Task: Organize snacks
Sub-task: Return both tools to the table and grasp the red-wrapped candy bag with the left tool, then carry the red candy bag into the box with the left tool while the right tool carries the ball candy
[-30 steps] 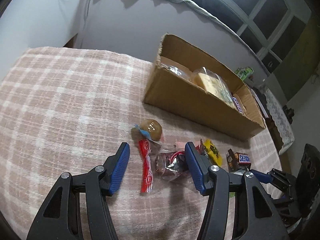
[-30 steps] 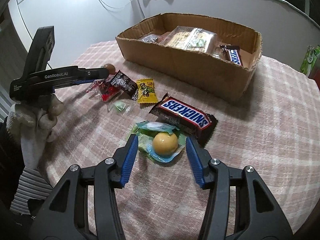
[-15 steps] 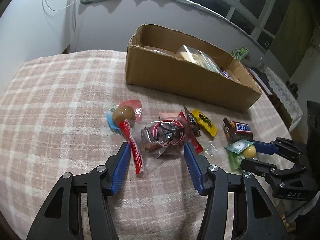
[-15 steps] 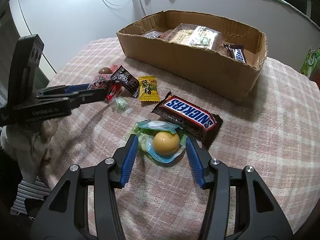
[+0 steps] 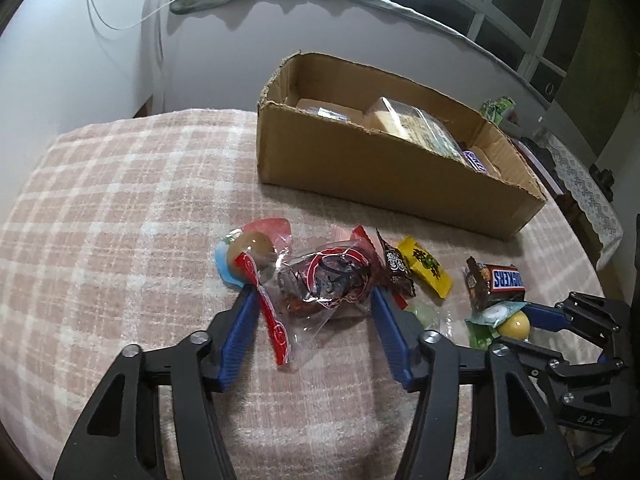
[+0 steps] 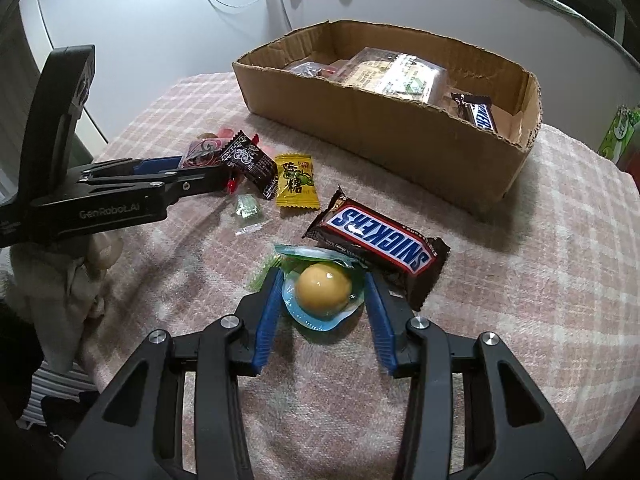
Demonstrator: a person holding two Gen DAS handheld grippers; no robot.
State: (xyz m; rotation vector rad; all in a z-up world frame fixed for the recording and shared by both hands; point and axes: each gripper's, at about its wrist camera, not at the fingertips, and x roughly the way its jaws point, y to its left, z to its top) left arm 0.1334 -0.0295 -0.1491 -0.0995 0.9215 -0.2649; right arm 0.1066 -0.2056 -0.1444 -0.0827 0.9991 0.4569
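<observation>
Left wrist: my left gripper [image 5: 314, 314] has its jaws spread around a clear crinkly packet of dark, red-printed sweets [image 5: 326, 282] on the pink plaid counter [image 5: 120, 208]; closing comes next.

Right wrist: my right gripper [image 6: 320, 300] is closing its jaws on the yellow ball candy in a blue-green wrapper [image 6: 323, 286], not yet pinched. The open brown cardboard box [image 6: 384, 128] waits beyond the jaws.

My left gripper [image 5: 312, 300]: arms cut off by bottom edge, and its right finger [image 5: 390, 330] hides part of the small green candy [image 5: 424, 314] behind it. Clear snack bag [image 5: 328, 280] is crinkly w/ glare, print unreadable. Cardboard box [image 5: 360, 164]: near wall blocks most of what's inside, bottom not visible. My right gripper [image 6: 320, 292]: jaws closing round the yellow ball candy [image 6: 323, 286]; can't tell if pads touch the wrapper yet. Its right finger [image 6: 378, 320] covers a corner of the Snickers bar [image 6: 380, 238]. Gloved hand [image 6: 68, 276] under the other gripper mostly hidden, cut by left edge. Green carton [image 6: 620, 132] clipped at right edge, label too blurry
</observation>
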